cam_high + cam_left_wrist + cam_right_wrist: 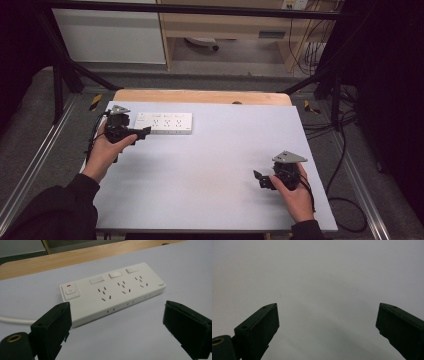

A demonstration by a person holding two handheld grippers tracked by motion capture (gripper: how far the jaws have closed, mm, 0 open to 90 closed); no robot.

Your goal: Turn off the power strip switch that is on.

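- Black jaws of the left gripper (pixel 117 322) rise closest to the lens in its own view, spread wide with nothing between them; the strip lies just beyond the gap.
- Largest in the scene is the table (pixel 210 170), covered in a pale sheet, with a bare wooden edge on the far side of the strip.
- Next in size, the strip (pixel 163 122), a white power strip, lies flat on the sheet toward the far left. In the left gripper view the strip (pixel 112 292) shows three socket groups, three rocker switches behind them, and a power button at its left end beside a small red mark.
- From the high view, the left gripper (pixel 142 132) sits just beside the strip's near left corner, held in a hand, jaws pointing toward it but not touching.
- Well apart from the strip, toward the near right, the right gripper (pixel 257 176) hovers over bare sheet; its own view shows the right gripper (pixel 327 325) with jaws wide apart and holding nothing.
- Smallest, a white cord (pixel 15 320) runs off from the strip's button end.
- My reading of the step: the left gripper is on approach to the strip, nothing yet grasped or pressed.
- The next move likely calls for easing forward and either straddling the strip's body before closing, or lowering one jaw tip onto the power button.
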